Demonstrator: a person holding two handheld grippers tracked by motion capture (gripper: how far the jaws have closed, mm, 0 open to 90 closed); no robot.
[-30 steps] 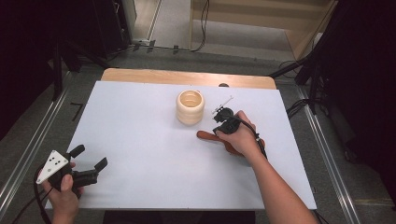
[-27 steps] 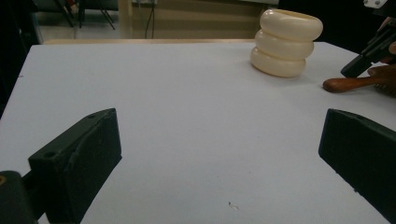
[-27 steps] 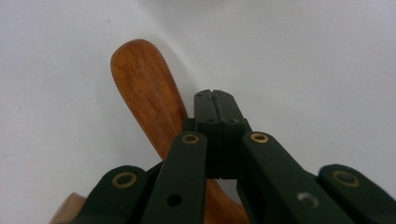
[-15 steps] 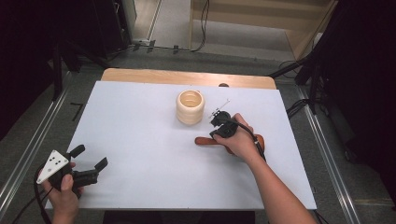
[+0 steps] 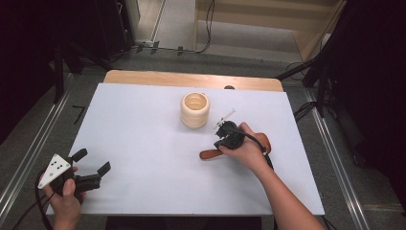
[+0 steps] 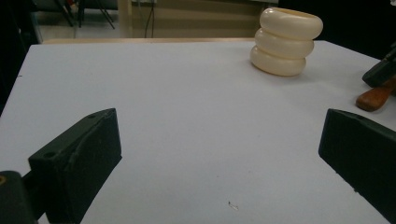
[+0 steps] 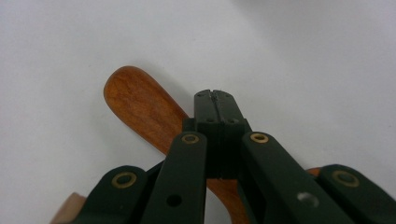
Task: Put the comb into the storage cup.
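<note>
A brown wooden utensil (image 5: 209,154) lies flat on the white table (image 5: 143,134), right of centre. My right gripper (image 5: 221,143) is over it, held by a hand that hides the utensil's middle. In the right gripper view the jaws (image 7: 215,100) are pressed together tip to tip, with the wooden blade (image 7: 140,107) passing beneath them; I cannot tell if they touch it. My left gripper (image 5: 91,161) rests at the near left corner, open and empty (image 6: 219,154). A cream ribbed cup (image 5: 195,110) stands upright behind the right hand.
The left gripper view looks across bare white table toward the cream cup (image 6: 286,42), the utensil's end (image 6: 373,98) and the right gripper (image 6: 380,72). A wooden strip (image 5: 191,79) borders the table's far edge. Metal rails and cables run along both sides.
The right hand and the wooden utensil have shifted together toward the near edge of the table. The left gripper has stayed where it was.
</note>
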